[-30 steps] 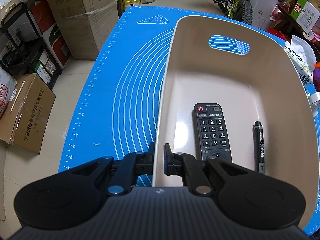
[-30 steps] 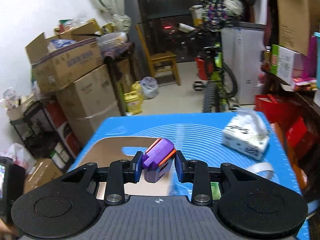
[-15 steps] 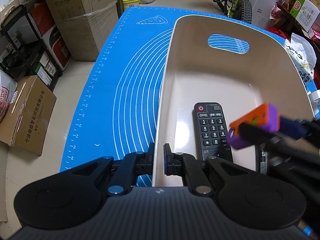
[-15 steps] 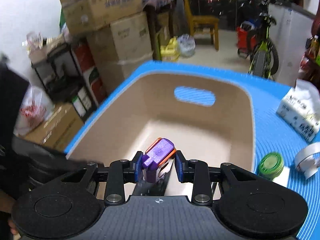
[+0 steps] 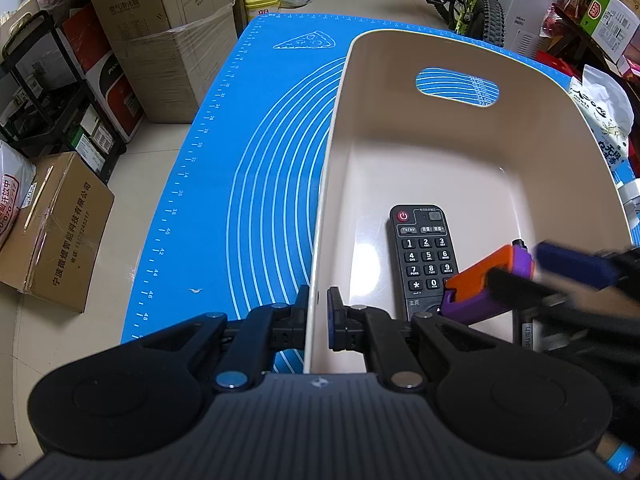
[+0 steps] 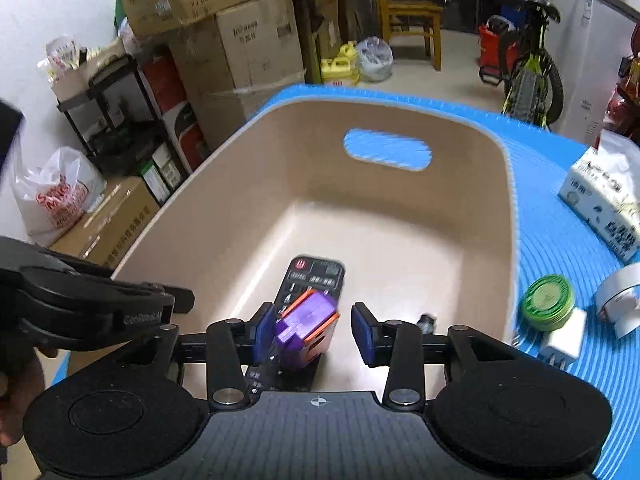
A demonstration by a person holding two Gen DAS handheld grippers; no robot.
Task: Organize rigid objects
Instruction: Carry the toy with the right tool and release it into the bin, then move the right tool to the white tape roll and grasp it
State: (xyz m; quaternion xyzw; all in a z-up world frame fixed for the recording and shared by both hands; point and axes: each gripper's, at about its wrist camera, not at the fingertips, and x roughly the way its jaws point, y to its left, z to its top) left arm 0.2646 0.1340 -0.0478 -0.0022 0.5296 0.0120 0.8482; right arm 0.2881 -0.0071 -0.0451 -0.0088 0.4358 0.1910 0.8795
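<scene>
The beige bin (image 5: 440,152) rests on the blue-matted surface (image 5: 248,184), and the left tongs (image 5: 318,312) stay clenched on its near-left wall, steadying it. Within the last second the right tongs (image 6: 314,330) have travelled from above the surface to a position inside the bin, and their jaws have now spread: a clear gap shows on the right side of the purple-and-orange block (image 6: 306,328), which half a second ago was pinched on both sides. The block may touch the left pad; contact cannot be confirmed. It sits tilted just above the remote control (image 5: 424,260), toward 6 o'clock of the bin floor, with the black marker (image 6: 426,319) at 3 o'clock of it. The release appears under way, so this item is nearly stowed. A green tin (image 6: 548,296) and white charger (image 6: 566,336) lie outside on the surface.
</scene>
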